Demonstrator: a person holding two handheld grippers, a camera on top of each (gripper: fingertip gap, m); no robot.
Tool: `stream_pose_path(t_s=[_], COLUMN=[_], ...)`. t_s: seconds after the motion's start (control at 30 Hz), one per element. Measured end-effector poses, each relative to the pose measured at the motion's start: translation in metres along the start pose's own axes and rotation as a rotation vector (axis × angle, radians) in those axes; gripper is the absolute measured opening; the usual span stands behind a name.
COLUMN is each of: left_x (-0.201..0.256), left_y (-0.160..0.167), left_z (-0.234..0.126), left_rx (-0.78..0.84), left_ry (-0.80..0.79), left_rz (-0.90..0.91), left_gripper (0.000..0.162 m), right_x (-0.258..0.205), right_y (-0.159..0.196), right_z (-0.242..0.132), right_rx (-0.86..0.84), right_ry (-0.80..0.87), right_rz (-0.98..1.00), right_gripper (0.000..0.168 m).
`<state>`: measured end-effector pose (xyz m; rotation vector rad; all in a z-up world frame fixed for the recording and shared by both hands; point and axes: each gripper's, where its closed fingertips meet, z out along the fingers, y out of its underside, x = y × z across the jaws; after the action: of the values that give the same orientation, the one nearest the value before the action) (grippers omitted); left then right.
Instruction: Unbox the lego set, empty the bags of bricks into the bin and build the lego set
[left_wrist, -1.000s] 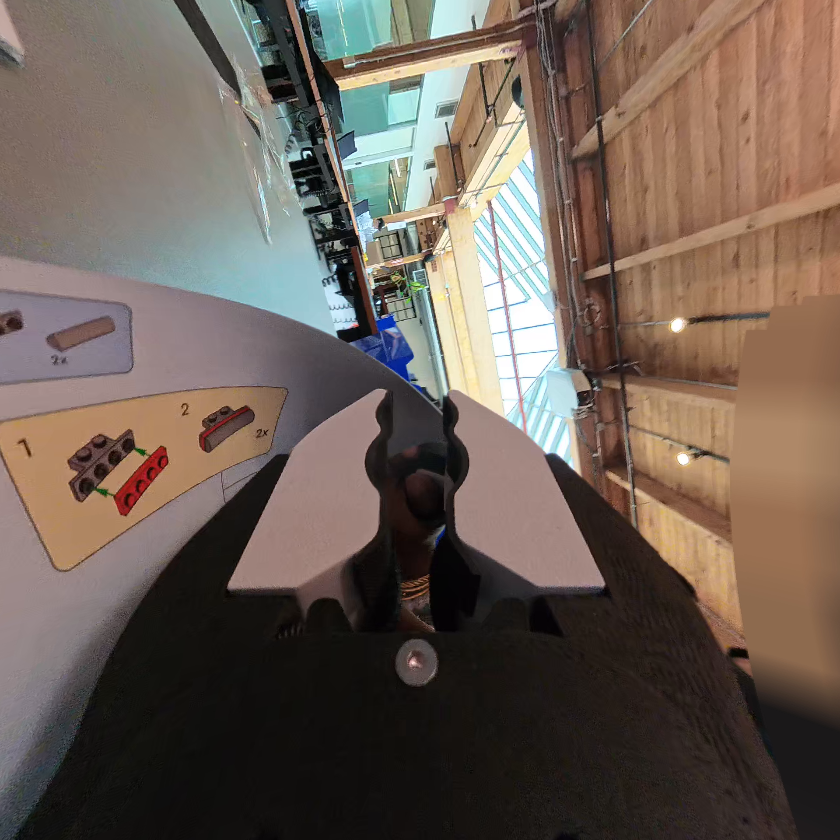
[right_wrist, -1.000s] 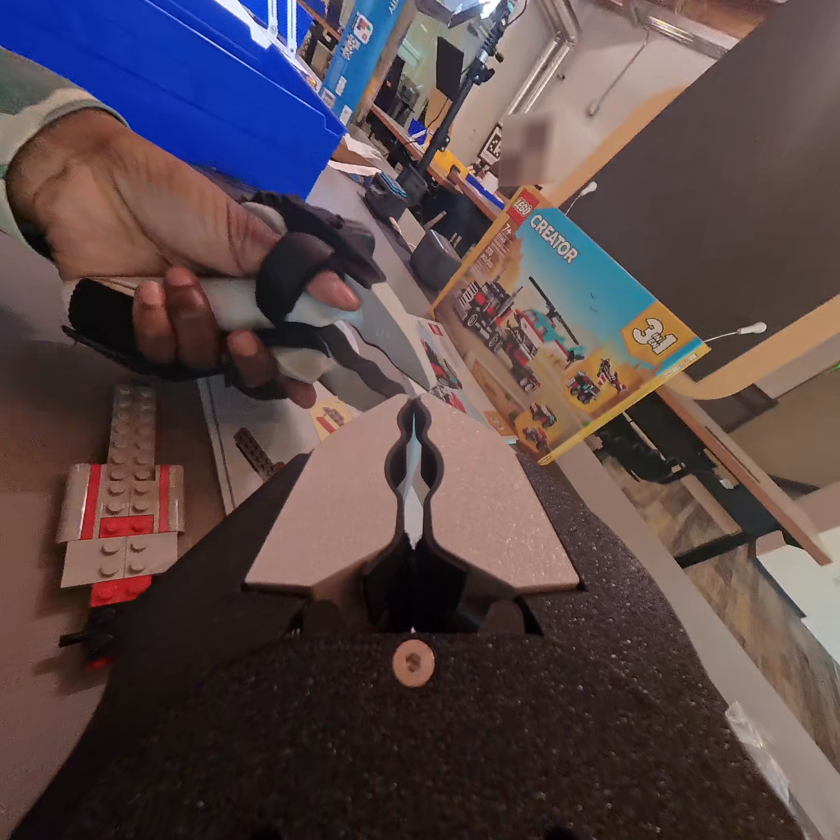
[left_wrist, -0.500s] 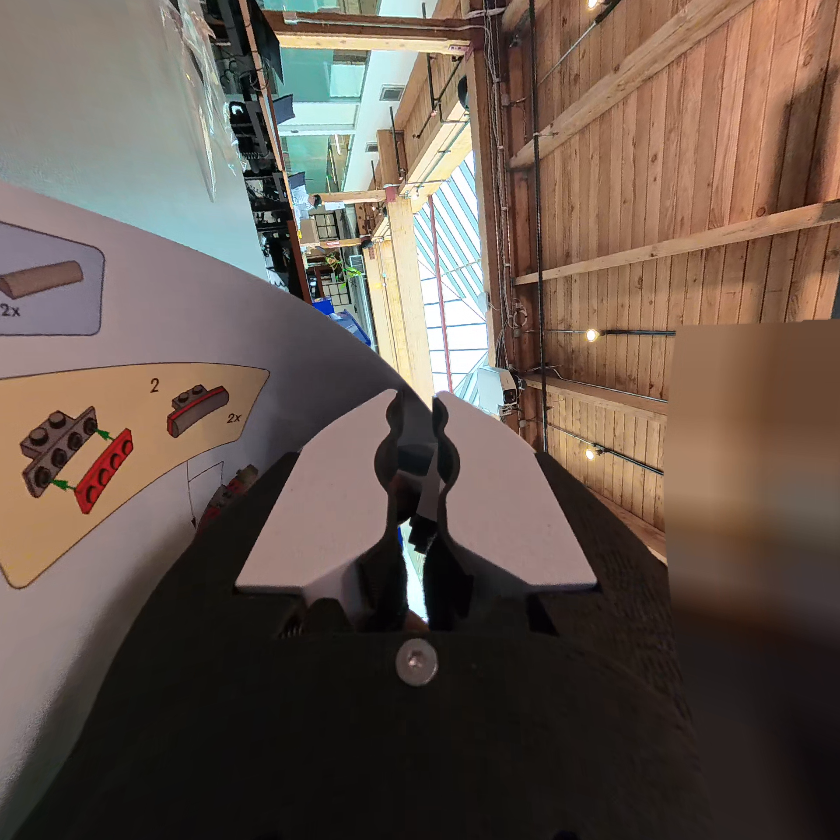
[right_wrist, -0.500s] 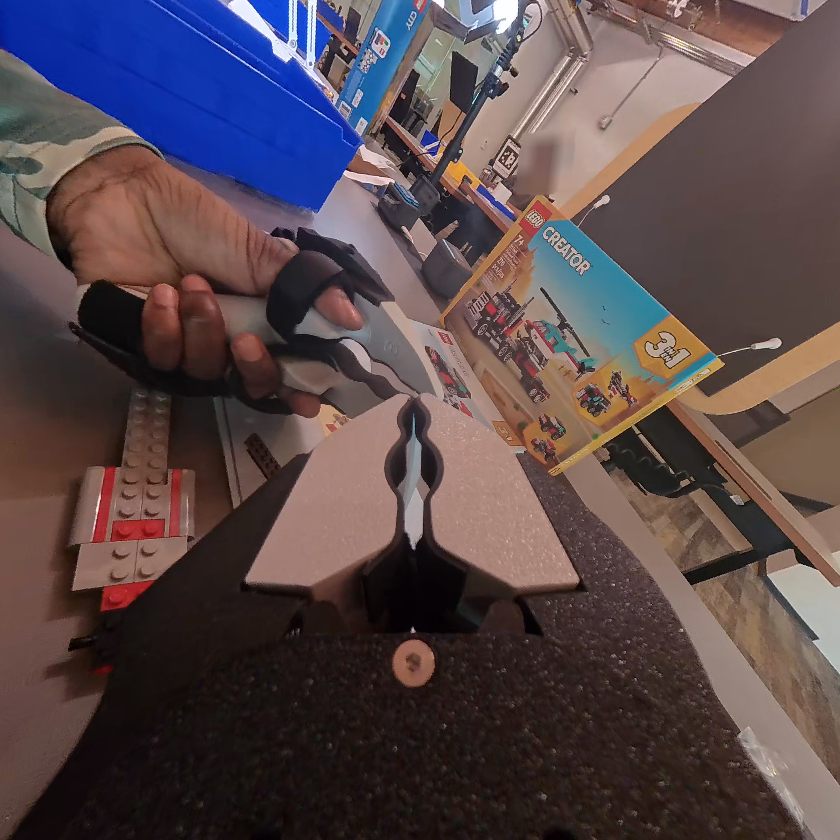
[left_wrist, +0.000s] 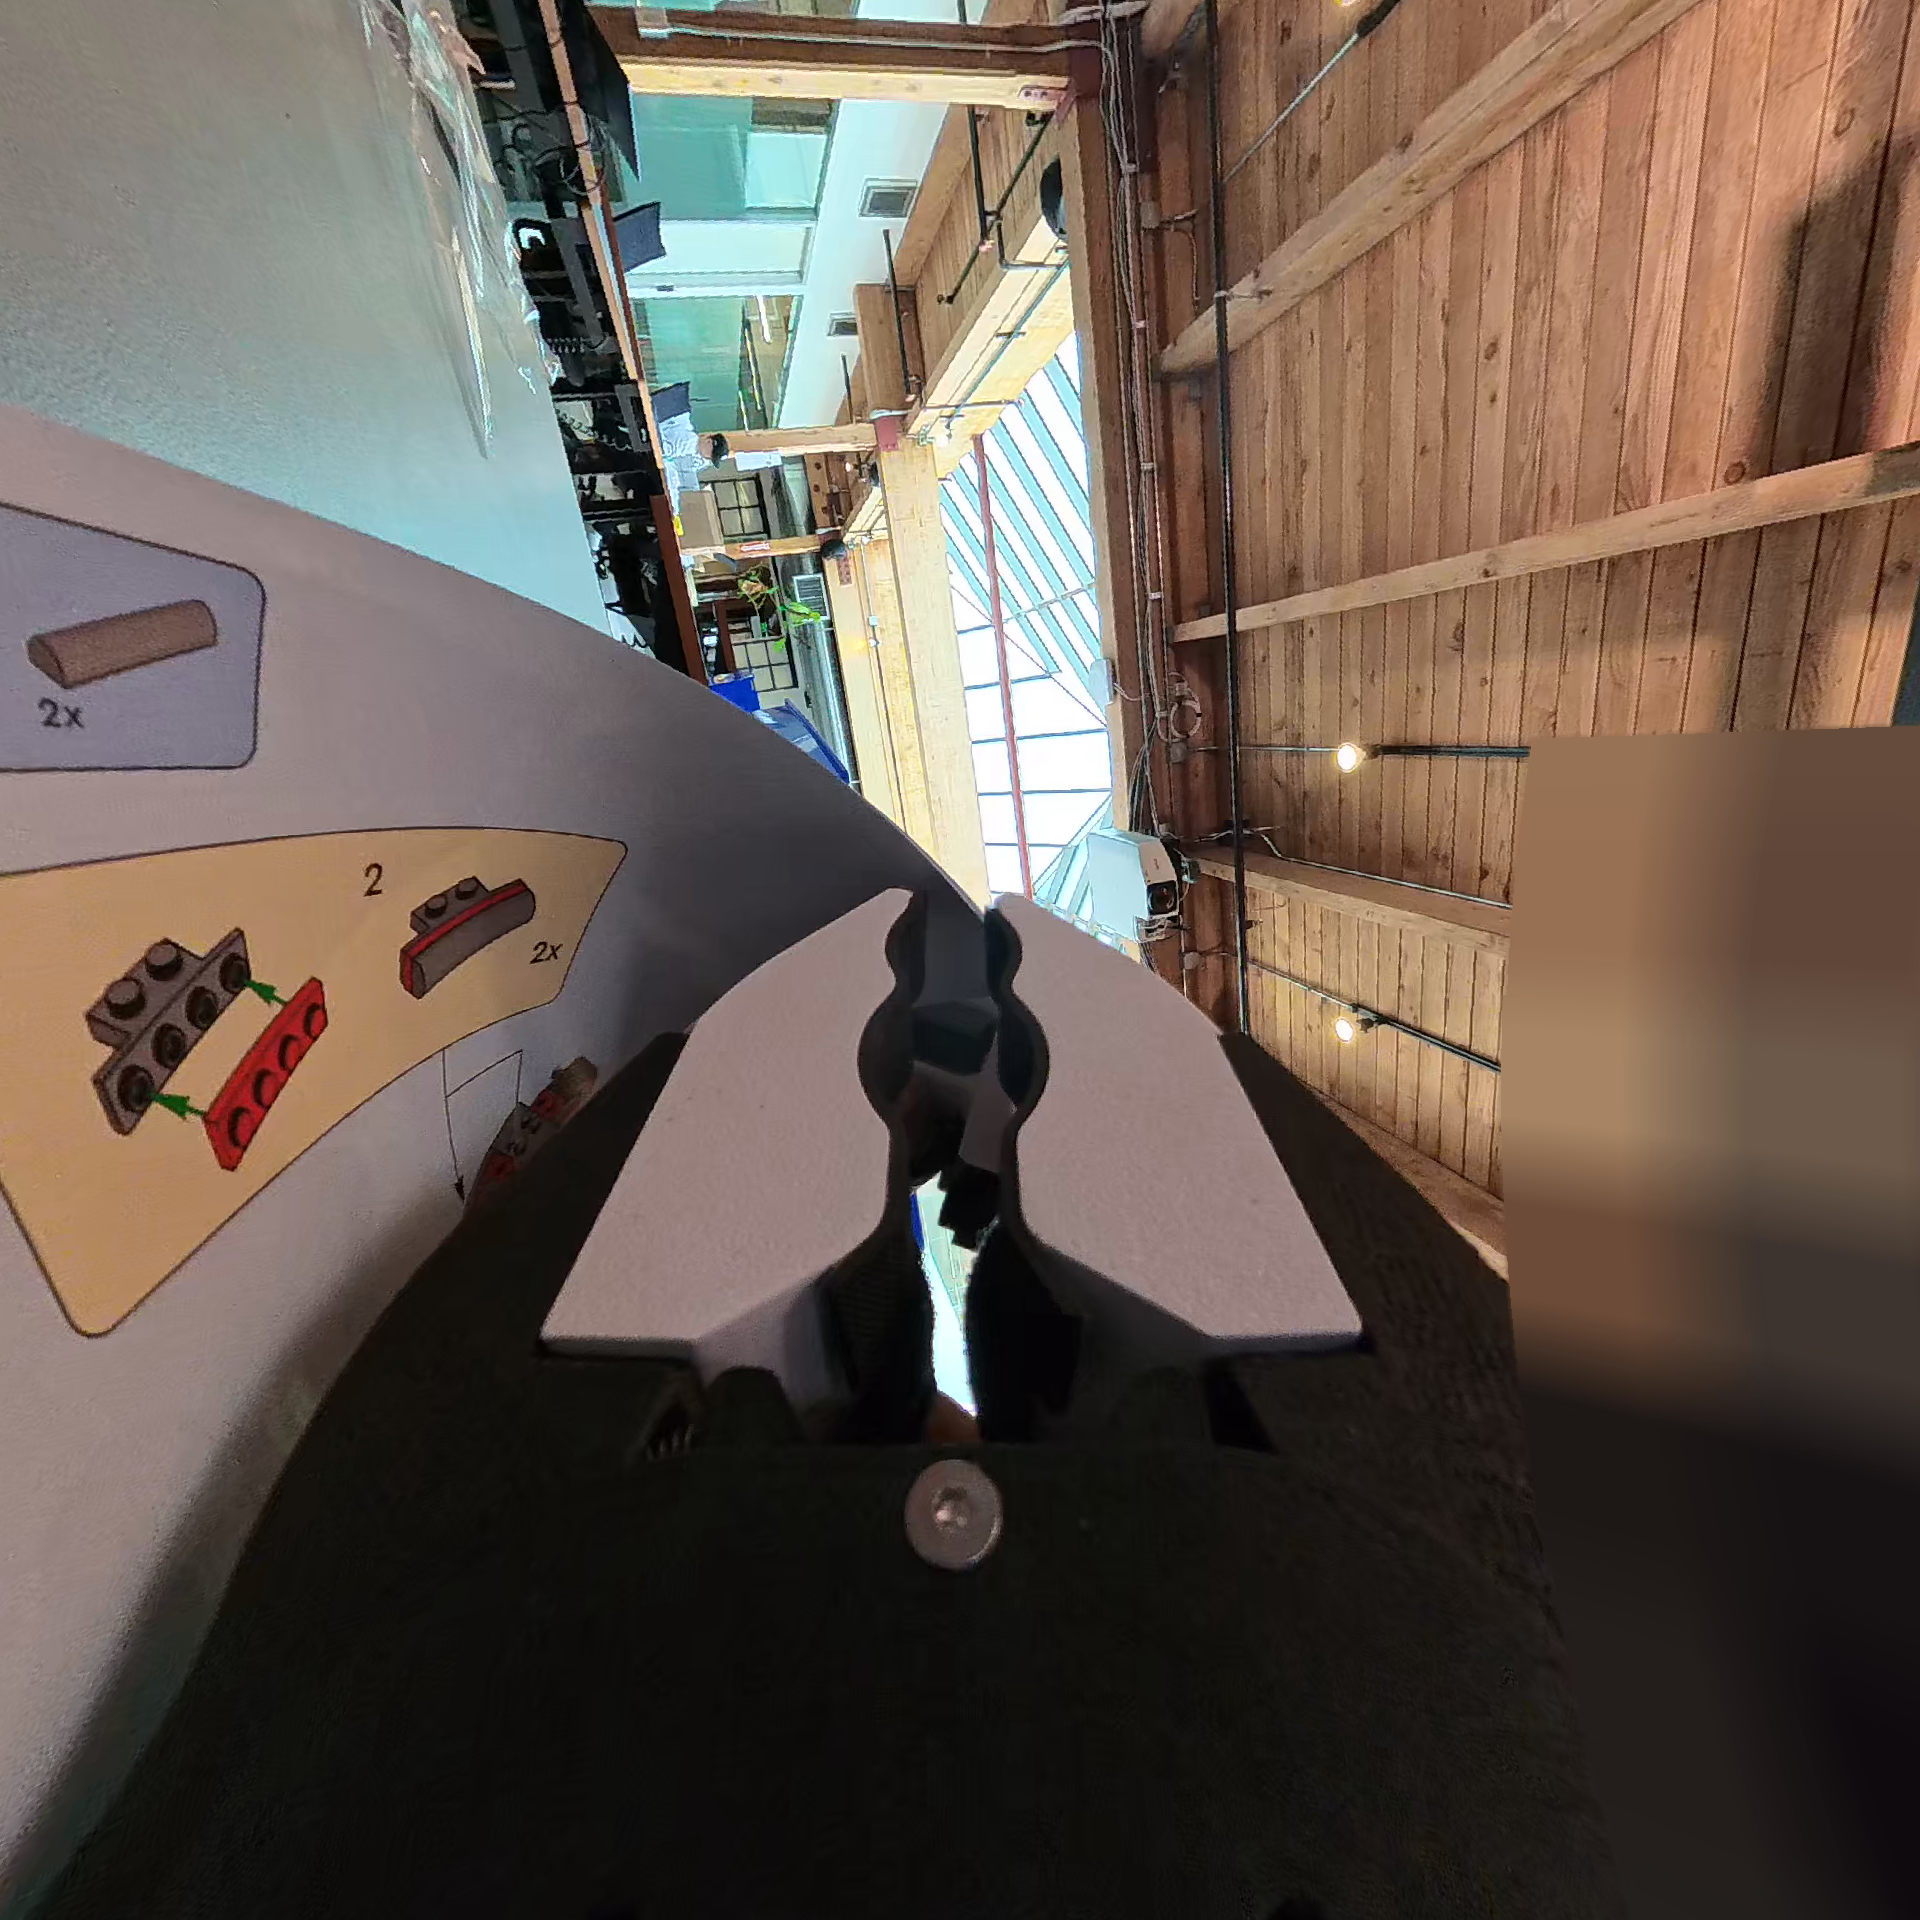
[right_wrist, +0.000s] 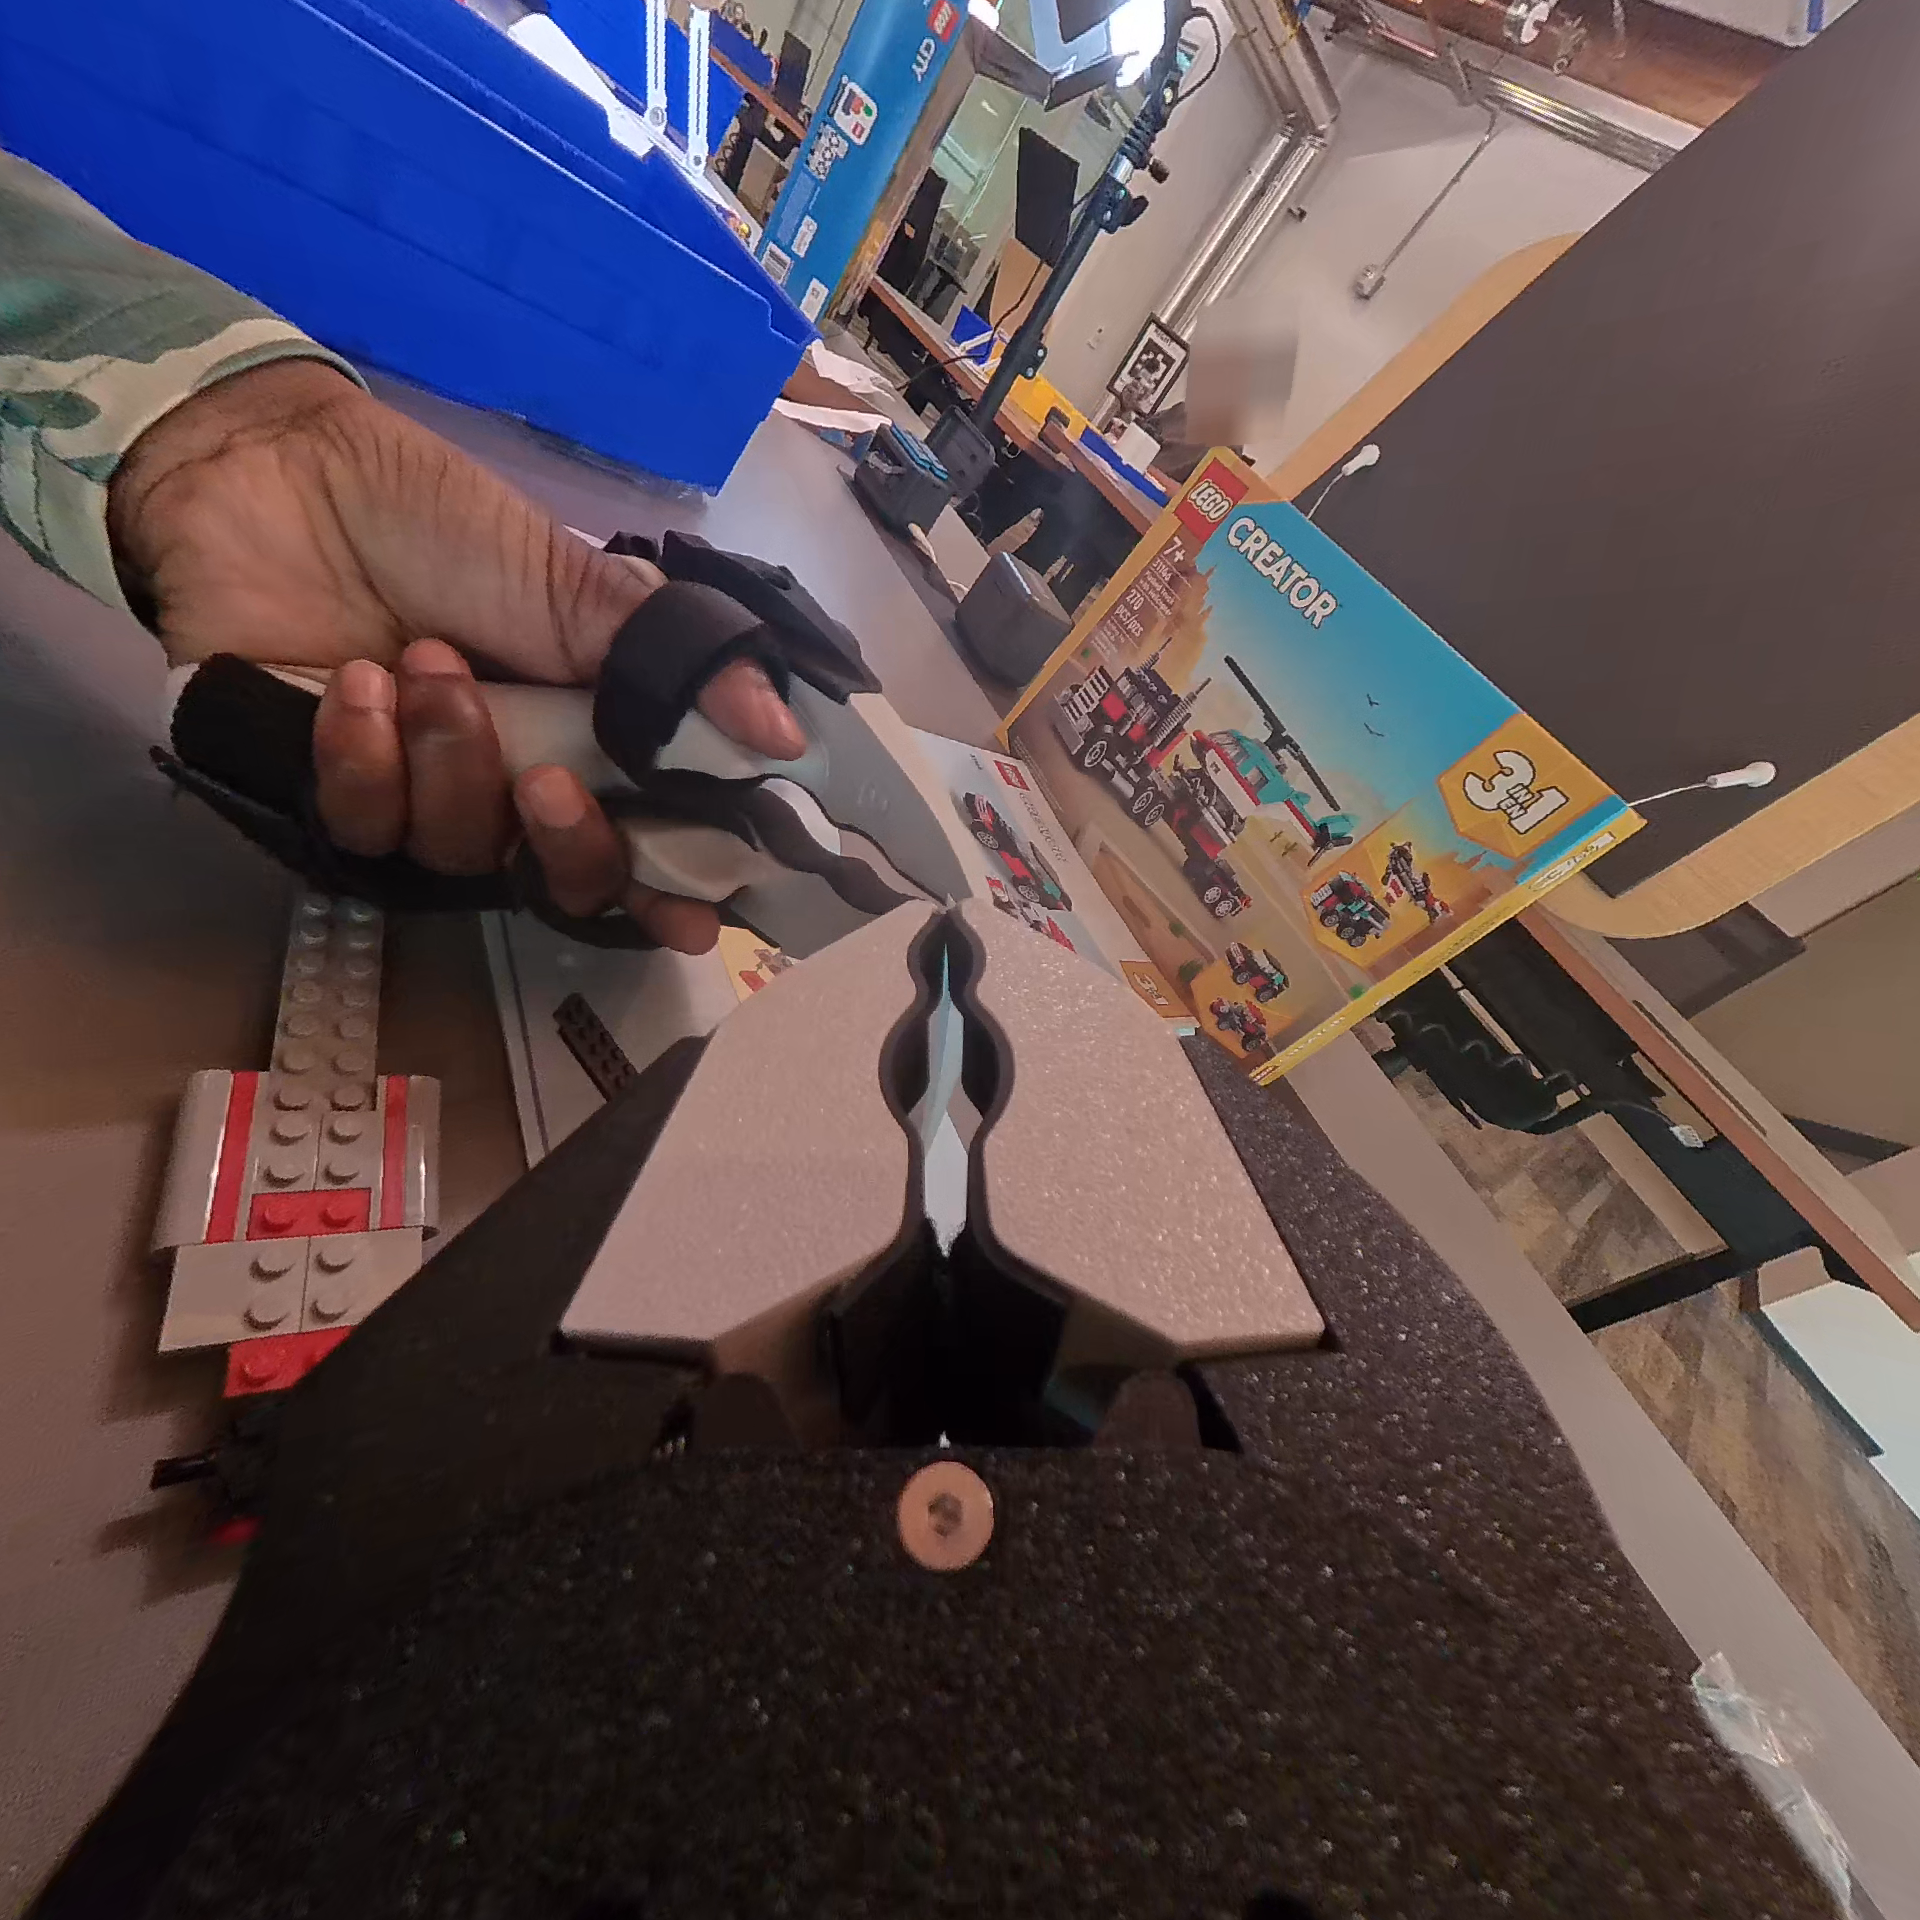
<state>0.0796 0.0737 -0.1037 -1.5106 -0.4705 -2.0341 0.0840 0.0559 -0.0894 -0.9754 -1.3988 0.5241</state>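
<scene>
The instruction booklet (right_wrist: 582, 987) lies open on the grey table. One page (left_wrist: 312, 1039) curls up and runs into my left gripper (left_wrist: 954, 914), which is rolled on its side with jaws nearly closed on the page edge. In the right wrist view a hand holds that left gripper (right_wrist: 914, 883) tip to tip with my right gripper (right_wrist: 948, 925). The right gripper is shut on a thin white sliver of the page. A partly built grey and red lego model (right_wrist: 291, 1195) lies flat to the left of the booklet.
The lego box (right_wrist: 1320, 769) stands tilted at the table's far right edge. A blue bin (right_wrist: 416, 239) stands behind the hand. A black stand base (right_wrist: 914, 468) sits farther back. Clear plastic bags lie on the table (left_wrist: 447, 156), one by the near right edge (right_wrist: 1766, 1745). Left and right tips are no more than a few centimetres apart.
Both grippers have stayed shut on the page. The hand and left gripper have shifted slightly toward the right gripper, and the curled page has slid across the left wrist view.
</scene>
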Motion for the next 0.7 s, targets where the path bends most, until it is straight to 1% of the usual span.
stream_pose_path(t_s=[0.17,0.27,0.7], left_x=[-0.0021,0.0019,-0.0014], left_y=[0.0006,-0.0003,0.0010], left_z=[-0.0003,-0.0001,-0.0005], left_rx=[-0.001,0.006,-0.001], left_ry=[-0.010,0.013,-0.003], left_rz=[0.004,-0.002,0.007], left_gripper=[0.008,0.010,0.011], right_x=[0.0005,-0.0010,-0.0004], right_y=[-0.0013,0.0002,-0.0005], right_z=[-0.0006,0.0004,-0.0002], right_rx=[0.003,-0.006,-0.003], right_ry=[0.004,-0.004,-0.002], right_rz=[-0.005,-0.008,-0.006], right_gripper=[0.000,0.000,0.000])
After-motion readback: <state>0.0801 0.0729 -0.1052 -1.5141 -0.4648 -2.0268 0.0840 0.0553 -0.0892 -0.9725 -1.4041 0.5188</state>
